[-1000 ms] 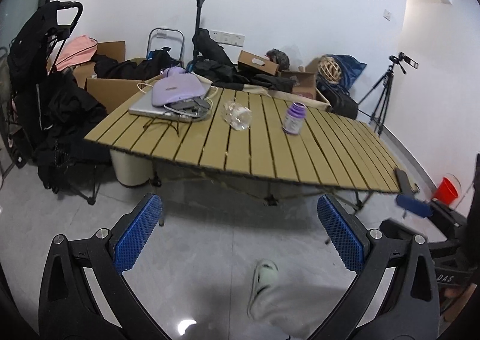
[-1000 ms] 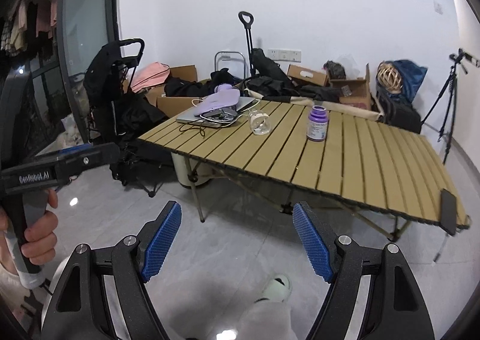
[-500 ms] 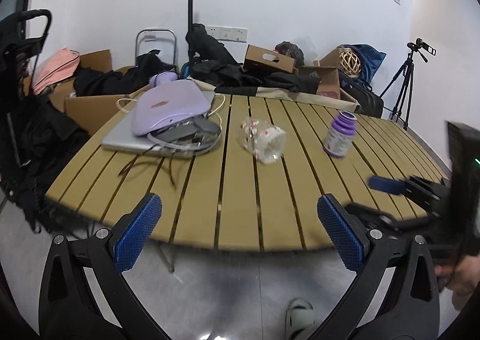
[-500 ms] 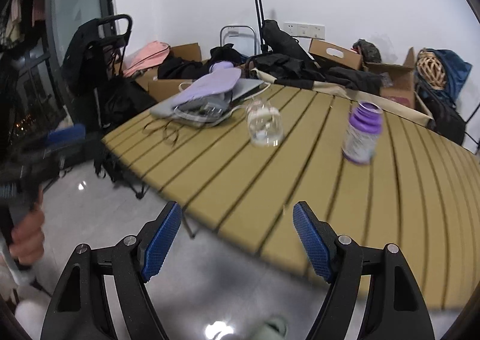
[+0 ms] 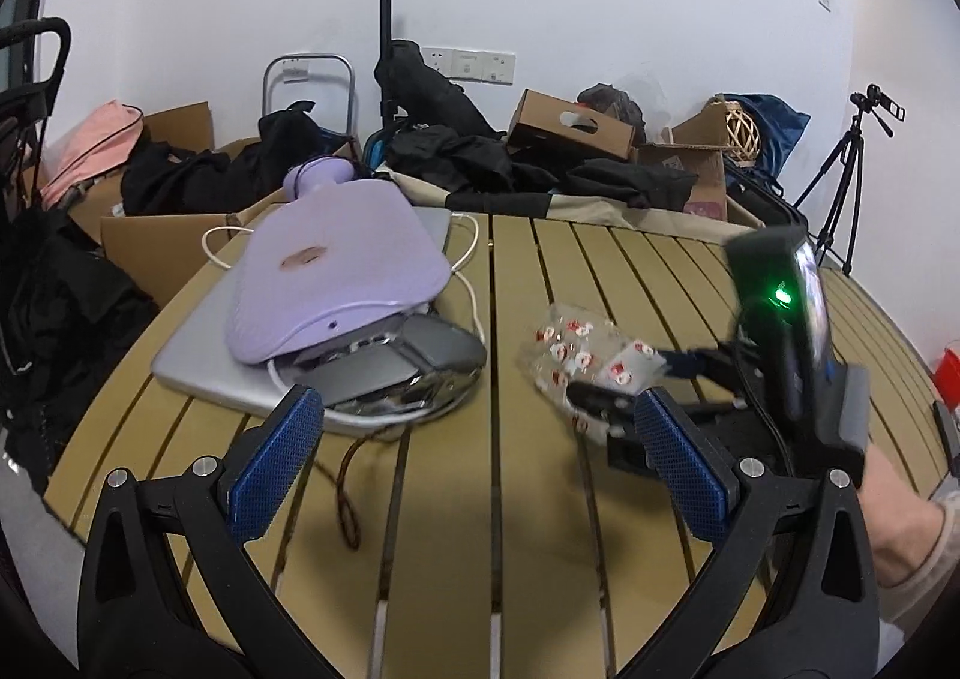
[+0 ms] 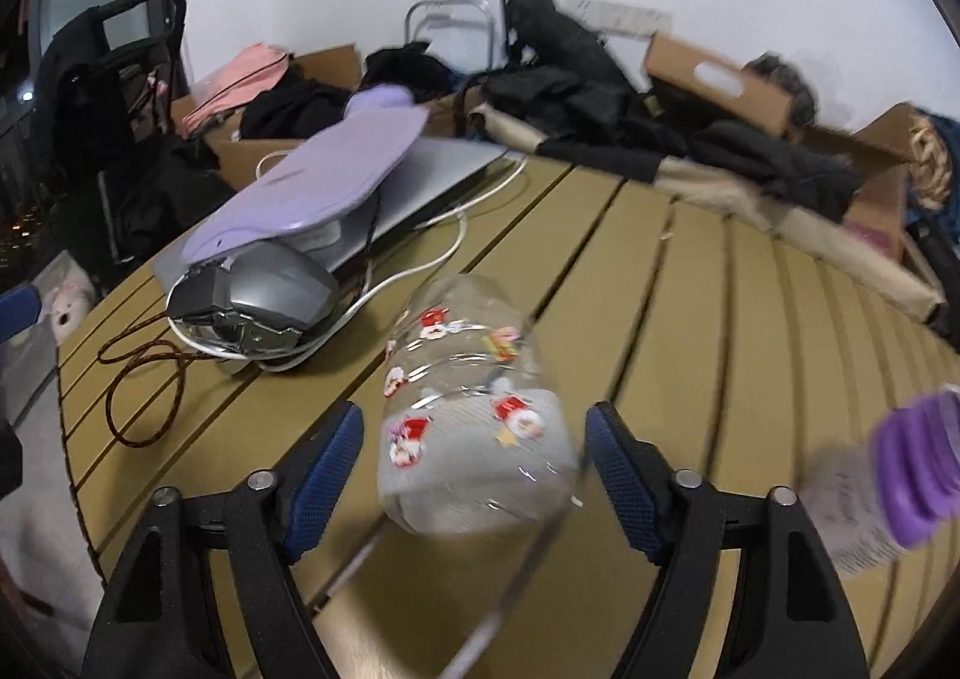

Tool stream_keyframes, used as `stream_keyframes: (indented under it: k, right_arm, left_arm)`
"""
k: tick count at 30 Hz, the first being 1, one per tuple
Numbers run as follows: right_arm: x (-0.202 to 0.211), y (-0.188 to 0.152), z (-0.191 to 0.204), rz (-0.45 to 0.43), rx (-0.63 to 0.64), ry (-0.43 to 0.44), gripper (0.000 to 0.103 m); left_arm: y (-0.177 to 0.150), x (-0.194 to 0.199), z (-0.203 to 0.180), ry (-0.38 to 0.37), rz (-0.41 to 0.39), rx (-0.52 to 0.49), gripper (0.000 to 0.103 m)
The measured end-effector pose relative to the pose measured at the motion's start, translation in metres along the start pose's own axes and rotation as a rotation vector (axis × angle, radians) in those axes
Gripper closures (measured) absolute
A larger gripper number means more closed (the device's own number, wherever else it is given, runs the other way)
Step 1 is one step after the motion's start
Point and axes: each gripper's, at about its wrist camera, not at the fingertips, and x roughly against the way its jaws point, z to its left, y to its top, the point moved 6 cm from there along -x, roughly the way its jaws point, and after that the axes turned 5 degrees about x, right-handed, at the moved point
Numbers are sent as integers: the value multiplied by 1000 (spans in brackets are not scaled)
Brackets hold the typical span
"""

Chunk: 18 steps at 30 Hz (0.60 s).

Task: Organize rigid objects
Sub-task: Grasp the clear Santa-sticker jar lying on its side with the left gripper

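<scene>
A clear jar with red stickers lies on its side on the slatted wooden table. My right gripper is open, with the jar between its blue pads, and I see no contact. In the left wrist view the jar sits at centre right, with the right gripper reaching in around it. My left gripper hangs open and empty above the table's near edge. A purple-capped bottle stands blurred at the right.
A lilac hot-water bottle rests on a silver laptop, with a grey mouse, a white cable and a brown cord beside it. Boxes and dark clothes crowd the far edge. A tripod stands at the right.
Both grippers have moved from the floor side forward over the table. The right one has closed in on the jar, which now lies between its open fingers.
</scene>
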Motion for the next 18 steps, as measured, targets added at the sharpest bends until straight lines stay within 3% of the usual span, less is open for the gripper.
stream_keyframes:
  k: [6, 9, 11, 16, 18]
  right_arm:
    - [41, -41, 8, 15, 136, 75, 38]
    - [66, -69, 9, 8, 208, 154, 38]
    - [76, -80, 13, 2, 263, 153, 38]
    - [86, -90, 16, -5, 330, 175, 36]
    - [87, -92, 14, -9, 368, 123, 35]
  left_arm:
    - [-7, -25, -25, -73, 73, -11, 0]
    - [-12, -36, -48, -116, 110, -24, 1]
    - [-14, -44, -68, -135, 117, -38, 3]
    - [-26, -80, -96, -160, 242, -41, 54]
    - [-31, -86, -95, -136, 262, -41, 63]
